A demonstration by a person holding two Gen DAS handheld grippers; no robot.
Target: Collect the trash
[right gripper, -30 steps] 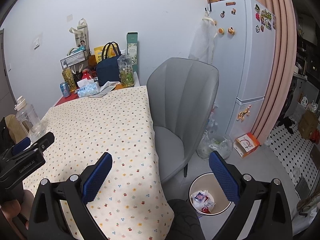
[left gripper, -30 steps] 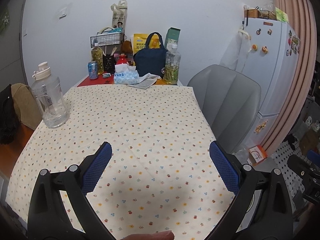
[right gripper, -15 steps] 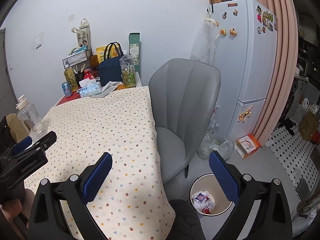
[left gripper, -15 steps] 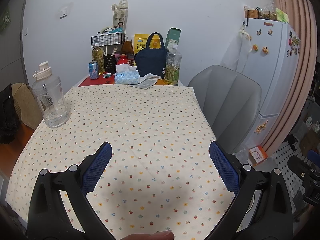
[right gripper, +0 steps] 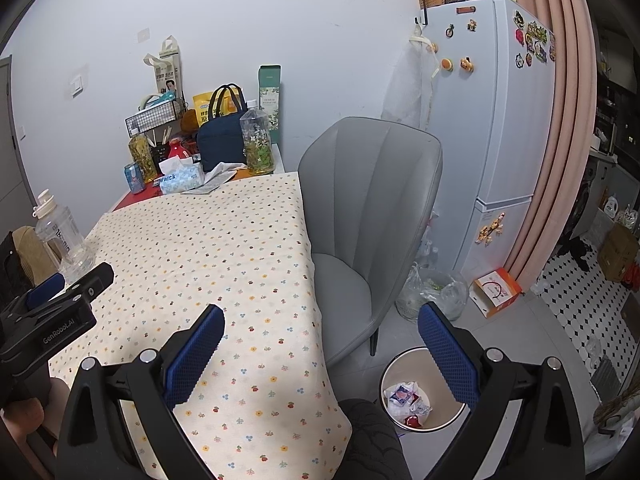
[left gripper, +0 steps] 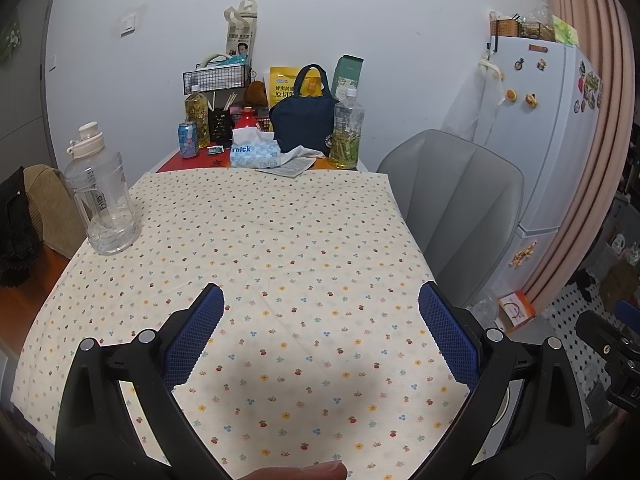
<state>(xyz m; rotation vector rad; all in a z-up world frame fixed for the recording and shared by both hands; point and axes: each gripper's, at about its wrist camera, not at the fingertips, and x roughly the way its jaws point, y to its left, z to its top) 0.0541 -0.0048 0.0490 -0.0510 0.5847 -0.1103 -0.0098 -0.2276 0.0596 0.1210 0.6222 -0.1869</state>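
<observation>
My left gripper [left gripper: 320, 336] is open and empty above the near end of the flower-print tablecloth [left gripper: 260, 240]. My right gripper [right gripper: 320, 344] is open and empty, held beside the table's right edge above the floor. A round waste bin [right gripper: 416, 396] with crumpled wrappers inside stands on the floor under the right gripper, by the grey chair [right gripper: 368, 208]. The left gripper also shows at the left of the right wrist view [right gripper: 68, 292]. A crumpled paper [left gripper: 294, 160] lies by the tissue pack [left gripper: 252, 152] at the table's far end.
The far end holds a blue bag [left gripper: 304, 120], two tea bottles [left gripper: 348, 132], a soda can [left gripper: 188, 140] and a wire rack [left gripper: 216, 78]. A big clear water jug [left gripper: 102, 200] stands at the left edge. A fridge [right gripper: 508, 120], a clear plastic bag [right gripper: 436, 292] and a small box [right gripper: 496, 290] are right.
Both views have shifted slightly, the right one drifting a little higher and leftward. Both grippers stay open and empty.
</observation>
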